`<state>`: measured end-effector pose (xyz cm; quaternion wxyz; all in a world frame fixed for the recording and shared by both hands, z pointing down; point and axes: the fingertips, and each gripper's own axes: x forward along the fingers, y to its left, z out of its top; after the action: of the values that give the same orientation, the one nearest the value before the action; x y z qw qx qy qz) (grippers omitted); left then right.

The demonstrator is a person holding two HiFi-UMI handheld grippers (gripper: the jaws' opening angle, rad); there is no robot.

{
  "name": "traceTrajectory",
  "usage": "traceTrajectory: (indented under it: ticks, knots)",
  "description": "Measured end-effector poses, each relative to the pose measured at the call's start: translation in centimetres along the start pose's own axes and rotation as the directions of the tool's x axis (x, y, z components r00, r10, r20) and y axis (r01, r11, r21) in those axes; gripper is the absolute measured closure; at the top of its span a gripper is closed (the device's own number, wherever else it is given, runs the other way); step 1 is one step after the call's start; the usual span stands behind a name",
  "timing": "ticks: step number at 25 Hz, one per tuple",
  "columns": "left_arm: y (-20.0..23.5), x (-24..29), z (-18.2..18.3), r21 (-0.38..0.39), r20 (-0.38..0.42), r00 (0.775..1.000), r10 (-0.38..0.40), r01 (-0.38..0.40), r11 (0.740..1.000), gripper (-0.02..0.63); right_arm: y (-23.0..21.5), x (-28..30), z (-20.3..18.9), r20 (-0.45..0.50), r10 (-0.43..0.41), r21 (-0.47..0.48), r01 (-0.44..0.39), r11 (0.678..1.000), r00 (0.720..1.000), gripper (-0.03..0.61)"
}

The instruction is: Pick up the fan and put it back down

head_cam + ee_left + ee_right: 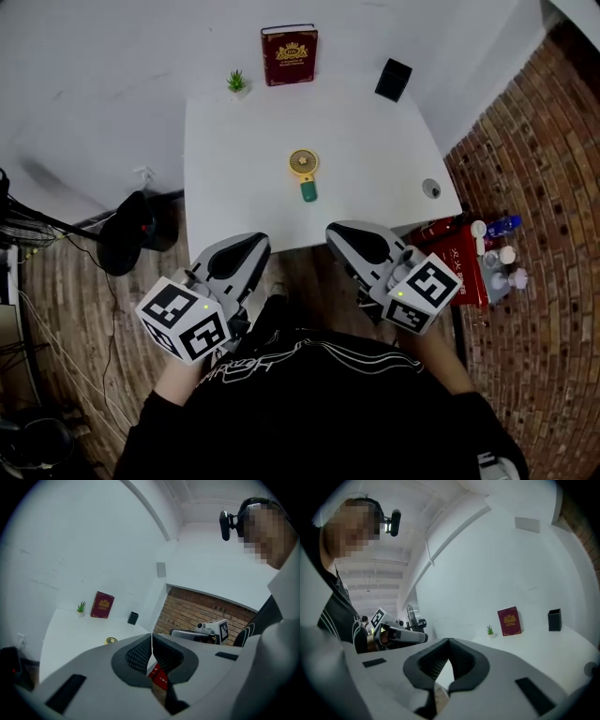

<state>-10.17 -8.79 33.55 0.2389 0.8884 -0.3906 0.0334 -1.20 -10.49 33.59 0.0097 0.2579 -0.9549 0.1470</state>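
1. The small white pot [238,91] at the back of the white table [375,141] holds one green plant; it stands just left of the red book [289,56], which is propped upright against the wall.
2. The black box [393,80] sits at the table's back right corner, well apart from the book. Whether anything is in it cannot be told.
3. On the table, counted: one fan [303,173], one book, one potted plant, one black box and one small grey round disc [430,187] near the right edge.
4. The fan lies flat near the middle of the table, its gold round head toward the wall and its green handle toward the person. Nothing touches it.
5. On the brick floor to the right lies a red package [455,262]. Beside it stand several small bottles, one blue [502,225] and the rest pale; their exact number is unclear.
6. The left gripper [152,637] has its jaws pressed together with nothing between them.
7. The right gripper [448,639] is the same — jaw tips meeting, empty.
8. Both grippers are held off the table's near edge, well apart from the fan.
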Motion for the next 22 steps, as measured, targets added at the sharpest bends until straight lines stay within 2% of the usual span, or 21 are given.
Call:
traceTrajectory:
  ticks: [3, 7, 22]
  knots:
    - [-2.7, -0.7, 0.0, 0.032, 0.024, 0.999, -0.023, 0.022, 0.999, 0.58, 1.6, -1.8, 0.2, 0.004, 0.032, 0.031, -0.032, 0.999, 0.999, 0.577]
    - [-5.2, -1.6, -0.6, 0.069, 0.035, 0.999, -0.024, 0.021, 0.997, 0.58, 3.7, -3.8, 0.4, 0.016, 0.045, 0.005, -0.045, 0.999, 0.999, 0.577]
    - [-9.6, -3.5, -2.6, 0.089, 0.064, 0.998, -0.006, 0.0, 0.996, 0.58, 6.4, -8.6, 0.0, 0.024, 0.025, -0.031, -0.025, 0.999, 0.999, 0.577]
